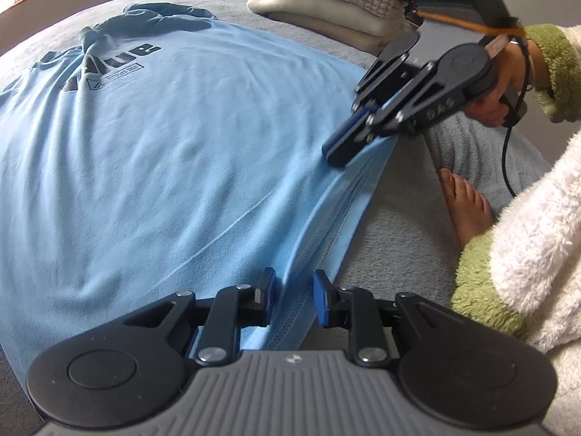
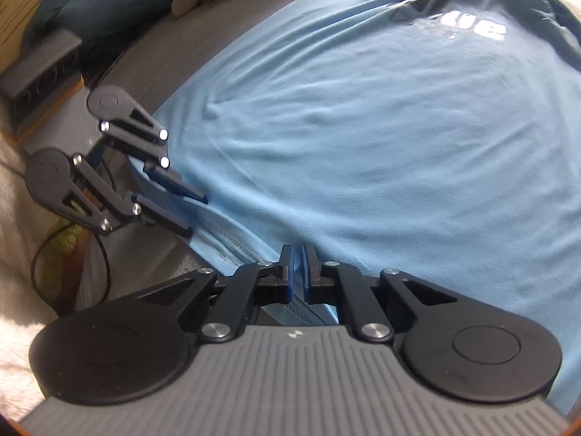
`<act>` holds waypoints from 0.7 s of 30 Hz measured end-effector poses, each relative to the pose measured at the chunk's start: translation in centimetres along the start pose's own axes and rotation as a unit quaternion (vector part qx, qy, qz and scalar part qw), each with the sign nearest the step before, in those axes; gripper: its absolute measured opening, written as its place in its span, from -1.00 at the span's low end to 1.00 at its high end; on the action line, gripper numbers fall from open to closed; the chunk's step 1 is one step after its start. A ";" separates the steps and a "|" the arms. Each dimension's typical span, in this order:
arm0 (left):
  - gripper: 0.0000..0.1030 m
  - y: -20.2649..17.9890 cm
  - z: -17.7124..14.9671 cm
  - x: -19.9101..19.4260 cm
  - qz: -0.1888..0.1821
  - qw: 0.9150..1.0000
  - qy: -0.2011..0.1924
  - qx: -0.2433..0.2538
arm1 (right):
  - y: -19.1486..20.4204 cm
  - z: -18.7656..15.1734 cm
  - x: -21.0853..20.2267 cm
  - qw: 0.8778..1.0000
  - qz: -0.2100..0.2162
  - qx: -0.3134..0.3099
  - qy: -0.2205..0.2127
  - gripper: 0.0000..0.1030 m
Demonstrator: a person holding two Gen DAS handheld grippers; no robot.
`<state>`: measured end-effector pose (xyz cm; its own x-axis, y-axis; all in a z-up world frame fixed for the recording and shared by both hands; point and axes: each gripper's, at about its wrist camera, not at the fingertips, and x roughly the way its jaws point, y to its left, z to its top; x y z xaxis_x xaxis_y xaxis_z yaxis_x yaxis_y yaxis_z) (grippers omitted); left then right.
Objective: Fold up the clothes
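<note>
Left hand-held gripper (image 1: 293, 292) parted astride blue T-shirt (image 1: 174, 152) hem; right hand-held gripper (image 2: 297, 265) pinching hem

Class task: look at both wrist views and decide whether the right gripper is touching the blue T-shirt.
Touching. In the right wrist view, the right gripper has its jaws nearly closed on the hem of the blue T-shirt; the left wrist view shows the same pinch.

Dark print "ue" on blue T-shirt (image 1: 145, 138).
</note>
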<state>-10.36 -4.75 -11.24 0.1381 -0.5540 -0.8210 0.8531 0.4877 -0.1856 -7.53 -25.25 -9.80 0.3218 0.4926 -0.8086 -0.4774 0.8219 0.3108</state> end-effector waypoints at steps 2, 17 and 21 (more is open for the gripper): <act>-0.54 0.2 0.1 0.0 -0.003 1.000 0.002 -0.010 | -0.1 0.0 -1.5 1.000 -0.005 0.008 -0.024 -0.90; -0.73 5.8 0.6 0.8 -0.074 0.974 0.022 -0.214 | 7.6 -2.3 0.6 0.975 -0.011 -0.221 0.039 -0.87; -0.73 5.9 0.6 0.9 -0.075 0.973 0.022 -0.217 | 8.5 -2.4 1.4 0.959 -0.025 -0.279 0.040 -0.70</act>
<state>-4.87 -2.77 -12.79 -0.0003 -0.6160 -0.7877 0.5676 0.6484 -0.5073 -13.09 -18.20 -9.50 0.3030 0.4151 -0.8578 -0.8338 0.5514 -0.0277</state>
